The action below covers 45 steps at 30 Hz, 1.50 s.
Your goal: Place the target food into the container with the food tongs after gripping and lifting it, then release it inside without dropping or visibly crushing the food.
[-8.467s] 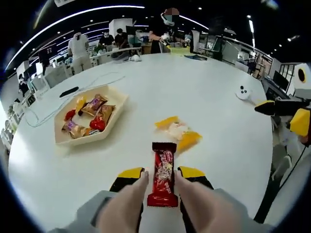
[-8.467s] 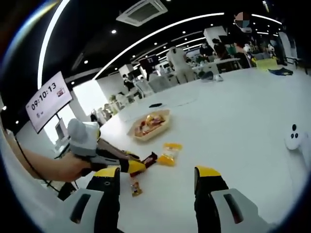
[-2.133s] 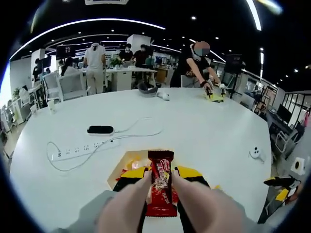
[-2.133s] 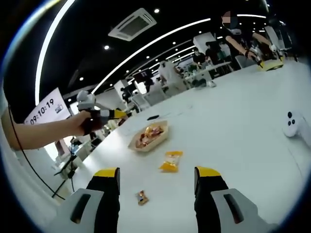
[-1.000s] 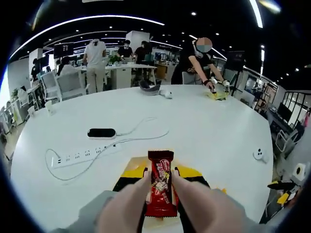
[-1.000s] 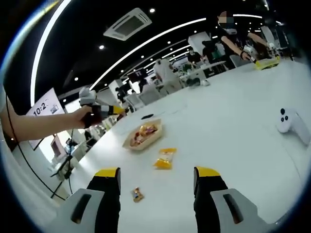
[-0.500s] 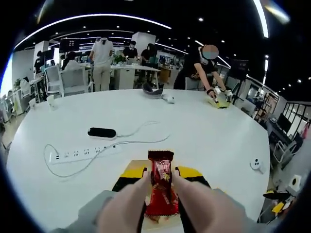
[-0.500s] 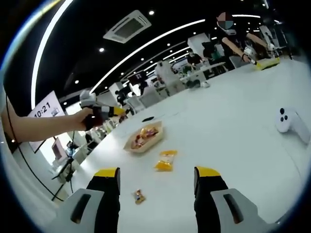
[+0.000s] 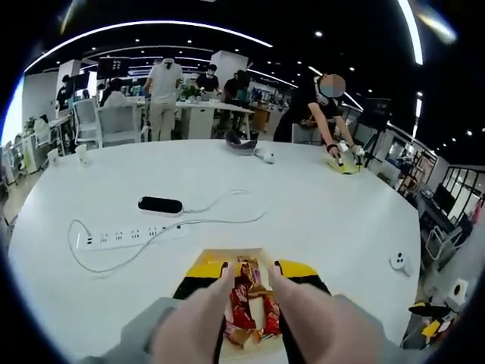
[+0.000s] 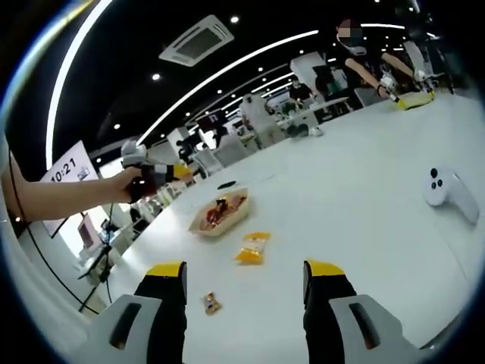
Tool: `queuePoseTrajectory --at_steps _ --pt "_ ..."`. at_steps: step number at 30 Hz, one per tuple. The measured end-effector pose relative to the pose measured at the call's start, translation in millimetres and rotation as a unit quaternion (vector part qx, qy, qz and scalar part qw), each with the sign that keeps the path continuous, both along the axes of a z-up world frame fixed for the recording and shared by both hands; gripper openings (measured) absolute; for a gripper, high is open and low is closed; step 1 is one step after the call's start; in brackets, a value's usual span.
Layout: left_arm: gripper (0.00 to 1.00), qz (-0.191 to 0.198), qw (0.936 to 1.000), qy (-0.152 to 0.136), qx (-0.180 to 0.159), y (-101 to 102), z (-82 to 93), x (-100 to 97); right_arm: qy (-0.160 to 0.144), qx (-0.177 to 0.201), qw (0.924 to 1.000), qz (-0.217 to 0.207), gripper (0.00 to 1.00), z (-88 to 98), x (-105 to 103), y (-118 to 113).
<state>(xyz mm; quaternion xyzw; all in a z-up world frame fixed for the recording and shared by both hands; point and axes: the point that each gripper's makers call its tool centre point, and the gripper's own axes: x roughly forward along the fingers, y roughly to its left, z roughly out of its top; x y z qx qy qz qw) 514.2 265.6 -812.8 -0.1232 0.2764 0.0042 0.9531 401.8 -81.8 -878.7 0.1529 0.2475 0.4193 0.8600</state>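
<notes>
- The left gripper (image 9: 250,273) hangs over the tray (image 9: 203,256). Its jaws are apart and hold nothing.
- The red candy bar (image 9: 244,299) lies in the tray with other snacks.
- The right gripper (image 10: 242,274) is spread wide over the white table (image 10: 364,205).
- Farther off lie a yellow packet (image 10: 251,247) and a power strip (image 9: 125,239).

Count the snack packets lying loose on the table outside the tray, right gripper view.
2: a yellow packet just beyond the tray, and a small wrapped candy near the right gripper's left jaw.
</notes>
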Motion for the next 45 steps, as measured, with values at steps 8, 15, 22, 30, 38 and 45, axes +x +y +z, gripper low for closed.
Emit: queuePoseTrajectory --at_steps 8,15,22,30,38,45 --pt "0.23 0.002 1.0 -0.002 -0.001 -2 2.7 -1.6 -0.001 0.001 1.0 0.004 0.63 1.0 1 3" --pt "0.23 -0.001 0.9999 -0.006 0.013 -1 6.5 -6.8 -0.002 0.003 1.0 0.006 0.63 1.7 1 4" --pt "0.23 -0.003 0.9998 -0.012 0.014 -2 6.9 -13.4 -0.001 0.004 1.0 0.006 0.63 1.3 1 4" --pt "0.24 0.002 0.9999 -0.014 0.005 -6 1.6 -25.6 0.001 0.007 1.0 0.003 0.63 0.5 2 5" --pt "0.24 0.012 0.9998 -0.013 0.002 1 -1.1 -40.4 0.003 0.003 0.9996 0.027 0.63 -0.8 -2 16" --pt "0.24 0.016 0.9997 -0.02 0.001 2 2.9 -44.4 -0.008 -0.007 0.999 0.043 0.63 -1.9 -2 19"
